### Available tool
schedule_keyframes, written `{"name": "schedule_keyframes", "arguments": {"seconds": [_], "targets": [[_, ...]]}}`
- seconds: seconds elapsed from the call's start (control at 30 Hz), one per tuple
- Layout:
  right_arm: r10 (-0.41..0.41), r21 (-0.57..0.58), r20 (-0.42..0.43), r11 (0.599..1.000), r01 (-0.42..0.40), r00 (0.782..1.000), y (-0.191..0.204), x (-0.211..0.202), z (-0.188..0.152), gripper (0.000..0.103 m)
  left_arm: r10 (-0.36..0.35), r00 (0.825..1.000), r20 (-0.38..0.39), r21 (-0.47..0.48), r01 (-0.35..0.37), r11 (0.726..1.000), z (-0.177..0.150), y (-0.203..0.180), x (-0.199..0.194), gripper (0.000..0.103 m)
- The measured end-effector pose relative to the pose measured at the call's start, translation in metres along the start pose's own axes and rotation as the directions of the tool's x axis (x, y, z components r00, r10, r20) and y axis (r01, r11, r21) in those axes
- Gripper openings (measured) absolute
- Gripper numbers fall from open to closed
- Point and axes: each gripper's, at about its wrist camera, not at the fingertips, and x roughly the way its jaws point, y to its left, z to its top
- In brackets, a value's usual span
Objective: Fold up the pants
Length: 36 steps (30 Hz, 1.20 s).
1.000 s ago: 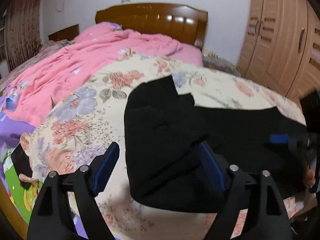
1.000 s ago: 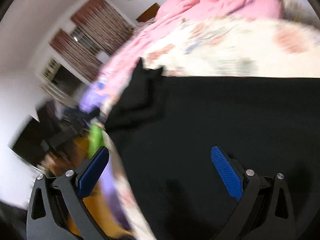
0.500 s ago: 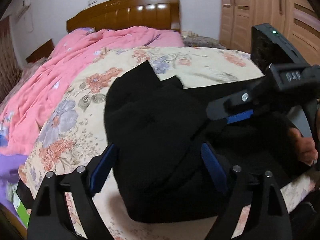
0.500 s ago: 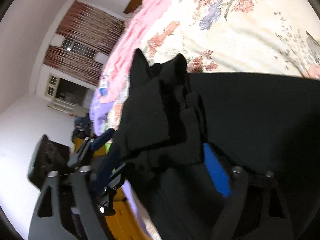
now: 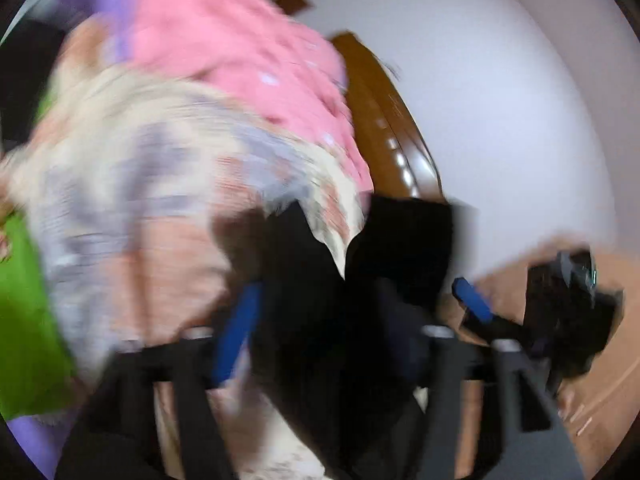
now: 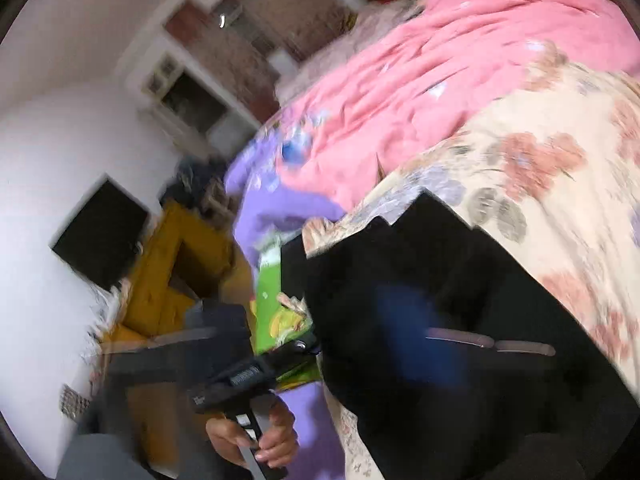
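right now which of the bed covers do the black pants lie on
The cream floral quilt carries the black pants. The plain pink blanket lies farther back, toward the headboard, with nothing black on it.

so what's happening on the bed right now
A person holding a gripper in each hand is folding black pants on a floral bedspread. The left gripper has pants fabric between its blue pads. The right gripper is over the pants too, but motion blur hides its grip. A pink blanket lies behind.
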Motion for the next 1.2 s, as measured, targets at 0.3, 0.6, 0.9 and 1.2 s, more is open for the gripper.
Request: {"name": "schedule_keyframes", "arguments": {"seconds": [0.3,0.6,0.9,1.2], "targets": [[-0.063,0.056,0.064,0.997,0.059,0.996,-0.057,-0.062,-0.064,0.090,-0.100,0.993,-0.067,-0.022,0.098,0.995,-0.008,-0.001,-0.005,0.071],[-0.162,0.106,0.007,0.981,0.160,0.987,-0.100,-0.062,-0.130,0.090,-0.044,0.988,-0.151,-0.072,0.033,0.997,-0.001,0.014,0.027,0.049],[-0.221,0.026,0.022,0.975,0.221,0.975,-0.105,-0.056,-0.157,0.090,-0.136,0.970,-0.200,-0.160,0.105,0.982,0.000,0.028,0.040,0.058],[-0.277,-0.046,0.048,0.959,0.279,0.960,-0.095,-0.050,-0.167,0.091,-0.063,0.992,-0.108,0.018,0.065,0.998,0.007,-0.016,0.012,0.028]]}}
